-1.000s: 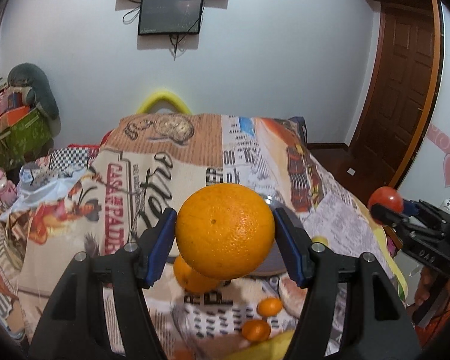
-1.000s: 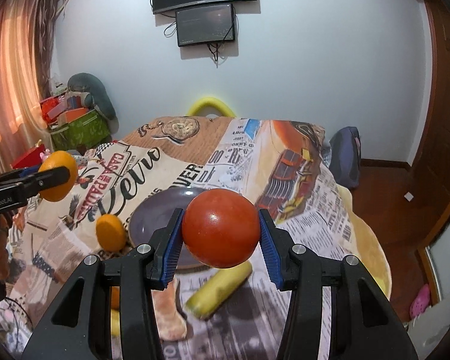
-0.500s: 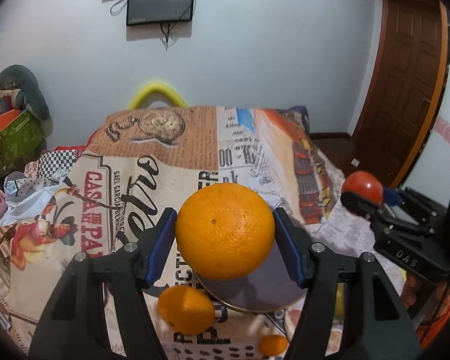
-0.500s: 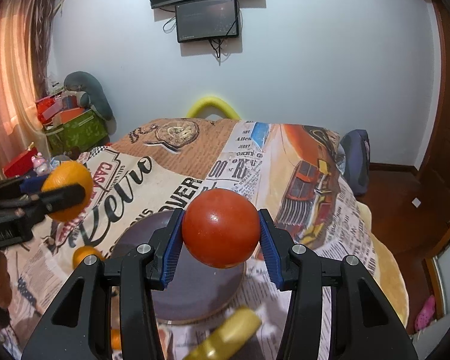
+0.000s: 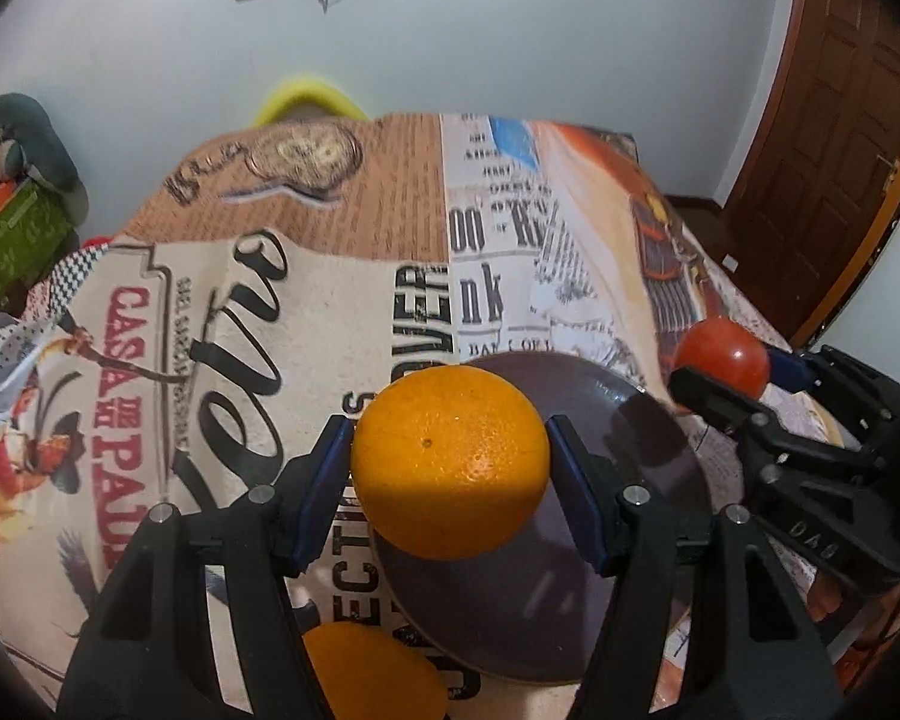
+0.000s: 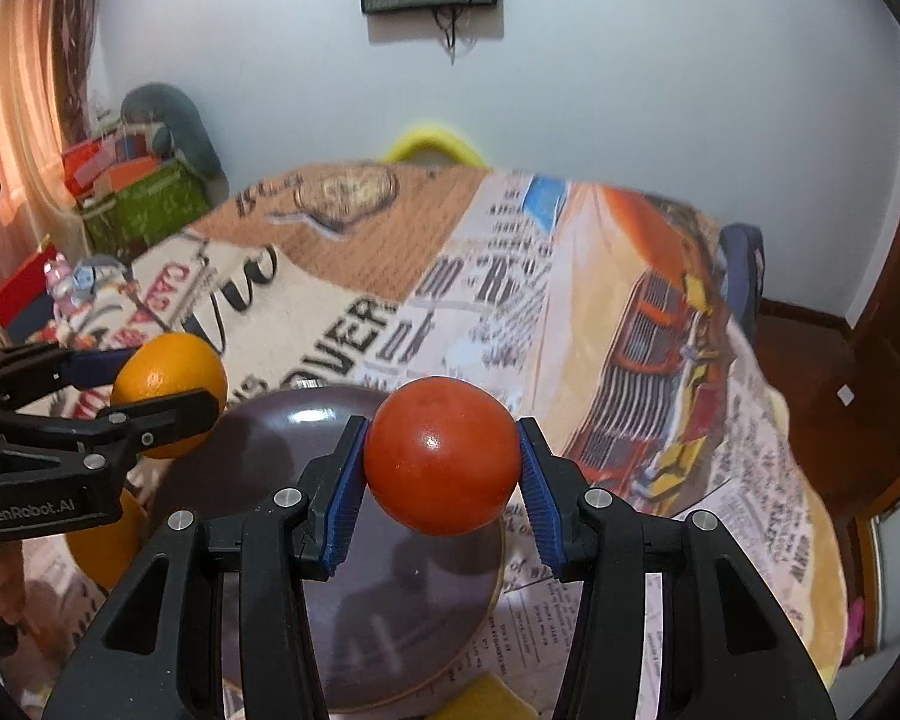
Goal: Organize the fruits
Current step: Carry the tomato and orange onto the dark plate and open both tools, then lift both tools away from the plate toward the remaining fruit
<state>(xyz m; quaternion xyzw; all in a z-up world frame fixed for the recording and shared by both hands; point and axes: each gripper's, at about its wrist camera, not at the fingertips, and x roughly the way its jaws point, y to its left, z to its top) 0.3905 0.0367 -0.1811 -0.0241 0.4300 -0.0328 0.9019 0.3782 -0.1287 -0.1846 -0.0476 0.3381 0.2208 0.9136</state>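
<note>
Fruits for sorting sit in both grippers above a dark round plate that lies on a bed covered with a printed newspaper-style bedspread. An orange is clamped between the blue pads of the left gripper, both pads pressing on its sides; it hangs over the left part of the plate and touches nothing else. From the right wrist view the same orange shows at the plate's left rim, gripped by the left gripper.

A red tomato is clenched in the right gripper, its ribbed blue pads tight on either side, and it hangs over the plate. In the left wrist view this tomato appears just past the plate's right rim, in the right gripper.

A second orange lies on the bedspread just beside the plate's near left edge, partly hidden behind the left gripper's finger. Something yellow peeks out at the plate's near edge; what it is cannot be told. A wooden door stands at the right.
</note>
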